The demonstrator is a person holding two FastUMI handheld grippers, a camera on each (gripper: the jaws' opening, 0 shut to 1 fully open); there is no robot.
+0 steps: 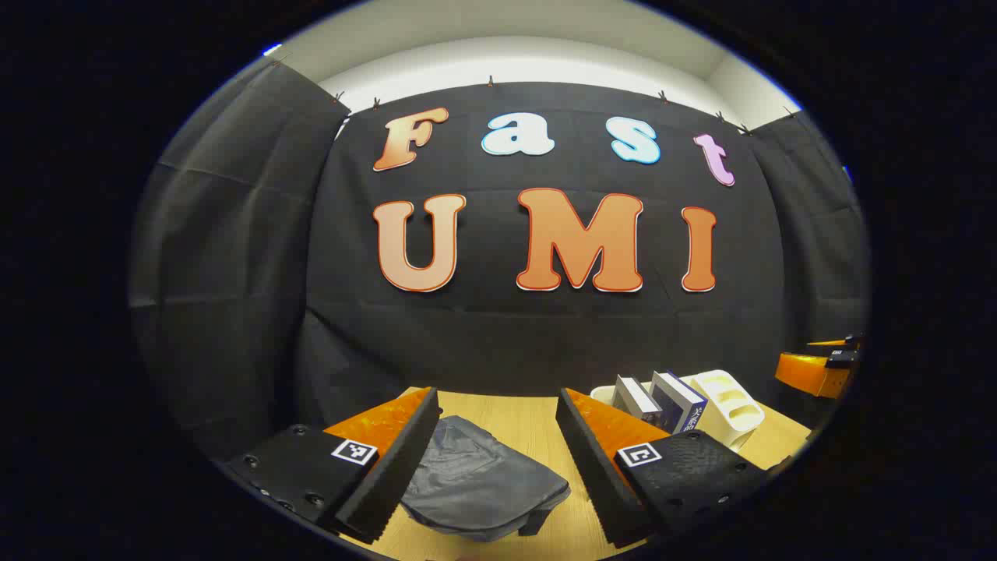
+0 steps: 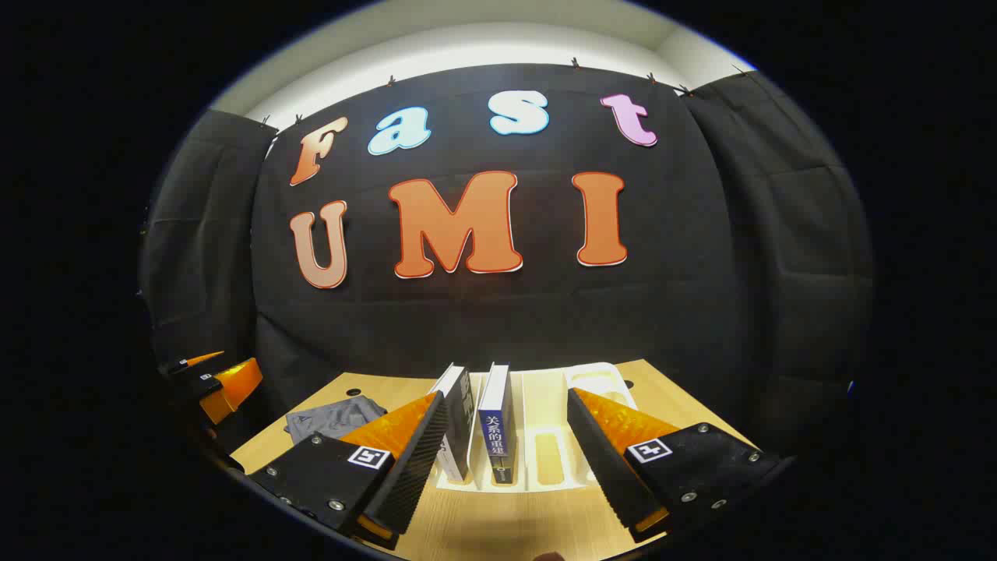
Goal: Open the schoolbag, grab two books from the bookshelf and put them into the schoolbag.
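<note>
Left gripper [image 1: 498,405] spread wide, gripping nothing, raised above a wooden table [image 1: 530,425]. Just beyond and between its fingers, a grey schoolbag [image 1: 475,483] lying flat (zip state unclear). Off to that gripper's right, a white bookshelf [image 1: 728,405] with two books [image 1: 658,401] upright inside. Right gripper [image 2: 506,401] likewise parted and empty, aimed at the shelf; dark-spined book [image 2: 496,421] standing between the fingers, the other book [image 2: 459,421] leaning just behind the left finger.
</note>
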